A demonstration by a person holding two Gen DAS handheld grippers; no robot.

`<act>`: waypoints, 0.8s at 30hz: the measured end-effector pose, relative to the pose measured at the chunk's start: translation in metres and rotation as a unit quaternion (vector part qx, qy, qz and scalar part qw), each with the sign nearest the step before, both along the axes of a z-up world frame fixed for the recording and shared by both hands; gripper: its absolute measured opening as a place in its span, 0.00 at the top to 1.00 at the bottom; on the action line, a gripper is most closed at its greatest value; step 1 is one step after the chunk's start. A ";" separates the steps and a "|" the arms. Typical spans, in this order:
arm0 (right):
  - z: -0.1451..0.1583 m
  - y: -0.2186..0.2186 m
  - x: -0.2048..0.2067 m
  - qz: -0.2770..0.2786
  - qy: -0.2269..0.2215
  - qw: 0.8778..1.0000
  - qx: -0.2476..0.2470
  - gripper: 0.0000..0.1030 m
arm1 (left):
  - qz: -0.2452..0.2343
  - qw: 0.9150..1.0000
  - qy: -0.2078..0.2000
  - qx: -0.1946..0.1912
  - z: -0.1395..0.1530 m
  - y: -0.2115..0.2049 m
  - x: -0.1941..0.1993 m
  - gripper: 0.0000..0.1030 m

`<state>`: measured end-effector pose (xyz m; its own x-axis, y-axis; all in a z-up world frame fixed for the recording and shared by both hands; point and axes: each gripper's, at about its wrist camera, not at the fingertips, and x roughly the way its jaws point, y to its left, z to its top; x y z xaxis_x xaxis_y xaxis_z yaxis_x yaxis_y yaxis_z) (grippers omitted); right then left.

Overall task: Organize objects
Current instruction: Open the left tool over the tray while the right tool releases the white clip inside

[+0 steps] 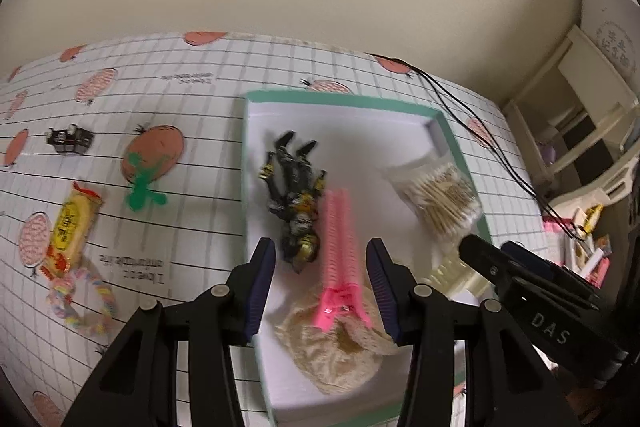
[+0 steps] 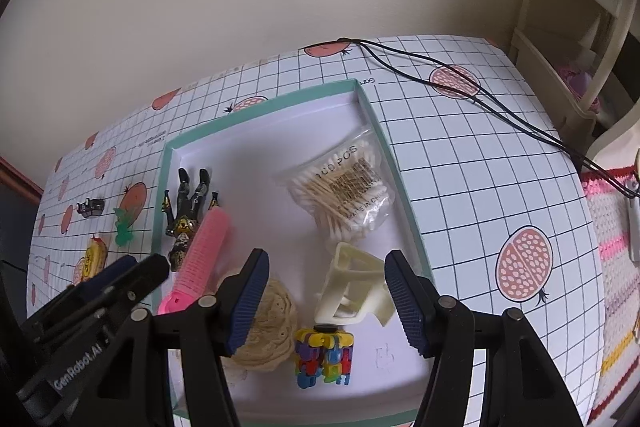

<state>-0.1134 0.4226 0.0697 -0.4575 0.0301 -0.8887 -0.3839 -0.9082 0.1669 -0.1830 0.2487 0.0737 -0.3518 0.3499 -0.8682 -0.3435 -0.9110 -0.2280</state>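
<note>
Table: tray, snack pkt, cable.

The pink hair roller and cotton-swab bag are motion-blurred in the left wrist view. The left tool hides part of the snack packet. The box's near edge is cut off.

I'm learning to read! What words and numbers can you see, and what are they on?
"DAS": on the right gripper.
"GenRobot.AI": on the left gripper.
"POS" and "MADE IN CH…": on the cotton swab bag.
Yellow snack packet: too blurred.
Tablecloth print: too small.
</note>
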 end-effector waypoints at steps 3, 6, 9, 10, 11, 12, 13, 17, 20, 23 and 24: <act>-0.001 -0.004 -0.002 0.009 0.003 1.000 0.002 0.36 | 0.019 1.000 0.009 -0.008 0.001 -0.007 -0.003 0.49; -0.001 -0.009 -0.003 0.015 0.006 1.000 0.003 0.31 | 0.035 0.999 0.025 -0.029 0.004 -0.015 -0.005 0.41; -0.001 -0.013 -0.005 0.021 0.008 1.000 0.002 0.30 | 0.052 0.997 0.031 -0.038 0.004 -0.023 -0.009 0.39; -0.002 -0.015 -0.005 0.024 0.008 1.000 0.003 0.30 | 0.057 0.997 0.033 -0.040 0.004 -0.025 -0.010 0.35; -0.002 -0.017 -0.006 0.026 0.009 1.000 0.004 0.30 | 0.064 0.996 0.038 -0.044 0.004 -0.029 -0.011 0.33; -0.002 -0.018 -0.006 0.028 0.009 1.000 0.005 0.29 | 0.068 0.996 0.040 -0.048 0.004 -0.030 -0.012 0.33; -0.002 -0.020 -0.006 0.030 0.010 0.999 0.007 0.25 | 0.071 0.995 0.042 -0.051 0.004 -0.032 -0.012 0.33; -0.001 -0.023 -0.008 0.037 0.014 0.999 0.006 0.18 | 0.083 0.994 0.045 -0.055 0.004 -0.041 -0.015 0.31; -0.001 -0.026 -0.009 0.040 0.015 0.999 0.009 0.17 | 0.090 0.993 0.048 -0.056 0.004 -0.045 -0.017 0.30; -0.002 -0.028 -0.010 0.042 0.016 0.999 0.009 0.16 | 0.096 0.992 0.055 -0.056 0.005 -0.049 -0.018 0.06; -0.001 -0.030 -0.010 0.044 0.017 0.999 0.012 0.13 | 0.101 0.991 0.059 -0.057 0.005 -0.050 -0.018 0.05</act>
